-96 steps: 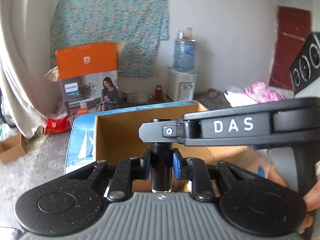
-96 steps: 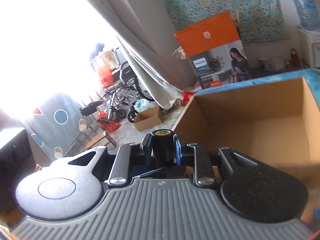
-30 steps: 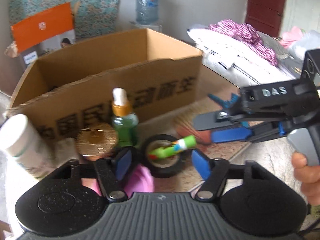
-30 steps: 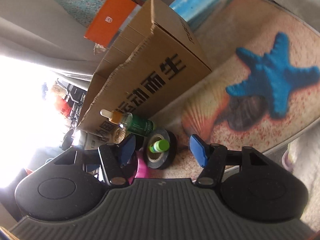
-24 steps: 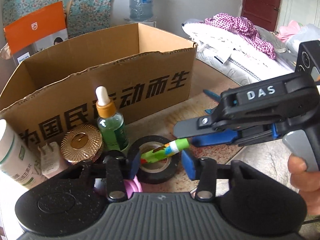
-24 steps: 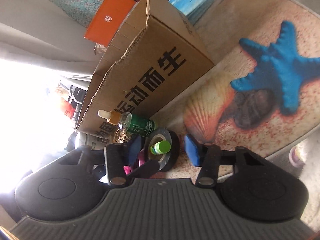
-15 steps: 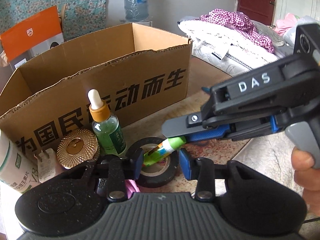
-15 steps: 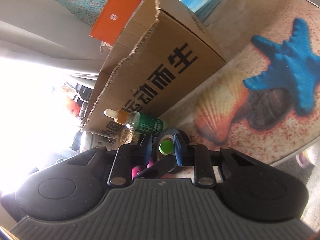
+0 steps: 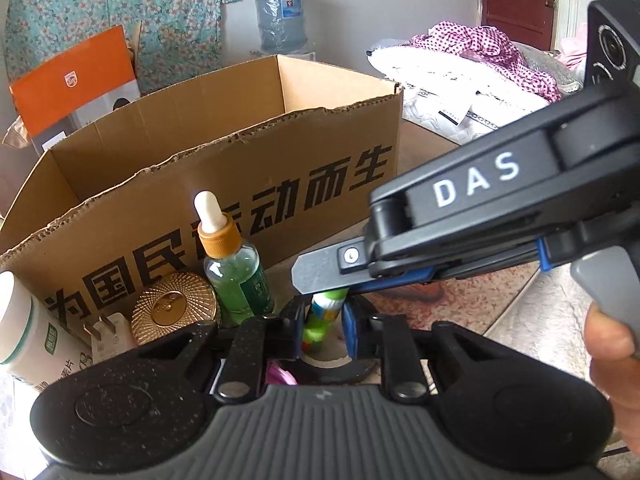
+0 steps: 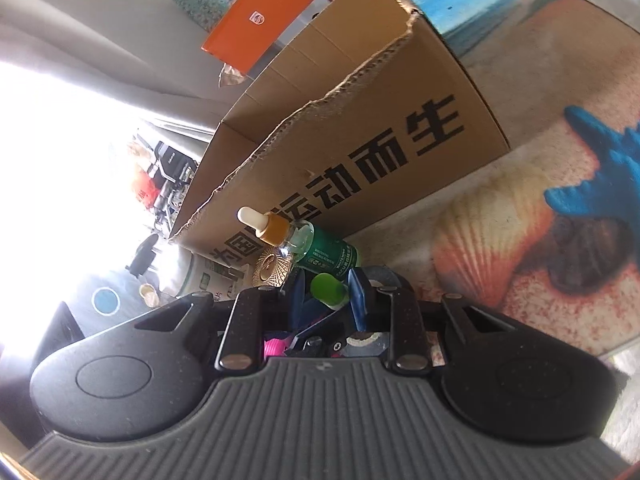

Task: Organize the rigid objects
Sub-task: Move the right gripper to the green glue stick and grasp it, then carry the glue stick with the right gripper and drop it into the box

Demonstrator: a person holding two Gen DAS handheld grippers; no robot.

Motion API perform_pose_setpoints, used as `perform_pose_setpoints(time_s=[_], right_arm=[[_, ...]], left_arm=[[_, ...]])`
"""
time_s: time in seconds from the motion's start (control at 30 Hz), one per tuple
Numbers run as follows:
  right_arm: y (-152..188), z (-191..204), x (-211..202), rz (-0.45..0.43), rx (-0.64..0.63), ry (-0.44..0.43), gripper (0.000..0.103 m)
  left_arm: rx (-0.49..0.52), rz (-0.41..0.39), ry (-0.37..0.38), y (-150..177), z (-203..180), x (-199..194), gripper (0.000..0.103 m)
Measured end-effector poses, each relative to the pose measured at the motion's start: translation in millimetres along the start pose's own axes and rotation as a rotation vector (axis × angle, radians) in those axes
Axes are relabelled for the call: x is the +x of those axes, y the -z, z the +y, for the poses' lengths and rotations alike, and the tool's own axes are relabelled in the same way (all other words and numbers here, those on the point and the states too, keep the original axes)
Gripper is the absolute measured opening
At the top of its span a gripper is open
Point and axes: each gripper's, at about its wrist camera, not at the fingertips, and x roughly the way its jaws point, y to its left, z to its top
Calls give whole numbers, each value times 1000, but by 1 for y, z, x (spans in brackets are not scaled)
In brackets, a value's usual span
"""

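Note:
A green tube (image 9: 320, 318) with a bright green cap (image 10: 326, 288) stands inside a black tape roll (image 9: 340, 364). My left gripper (image 9: 322, 330) is shut on the tube's lower part, its blue pads against both sides. My right gripper (image 9: 324, 286) comes in from the right and is shut on the tube's cap end; in its own view the gripper (image 10: 328, 300) has its blue pads on the cap. A person's hand (image 9: 612, 344) holds the right gripper's handle. The open cardboard box (image 9: 240, 184) stands just behind.
In front of the box stand a green dropper bottle (image 9: 236, 276), a gold-lidded jar (image 9: 174, 312), a white plug (image 9: 106, 334) and a white bottle (image 9: 24, 340). A pink object (image 9: 280, 376) lies under my left fingers. The table mat (image 10: 500, 220) extends to the right.
Both grippers have closed from wide open onto the green tube. The right gripper has moved in over the tape roll, and the tube has gone from lying slanted to nearly upright.

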Motion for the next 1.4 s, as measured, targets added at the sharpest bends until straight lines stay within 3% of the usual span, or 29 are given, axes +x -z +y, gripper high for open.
perform_pose_setpoints(time_s=[0.33,0.53,0.73,0.9,1.1,1.4], right_arm=[[-1,14,-9,-34,-71,27,20],[-3,43,-36,-87,-163,13,20],[-29,93,-58,-152,-303,-68,20],[-71,129,-46,-137,-370,-159,20],[-120,156,3,-43,-381,-182,20],[-167,135,138,280,-175,-101,19]], left_arm=[[9,-44,8,-2,0,-14,17],[15,-125,-4,-15,1,-48,17],[24,-243,-100,-48,14,-92,17],[-46,-252,-148,-83,50,-105,17],[-160,-165,-146,-117,106,-85,17],[-268,120,-171,-126,168,5,17]])
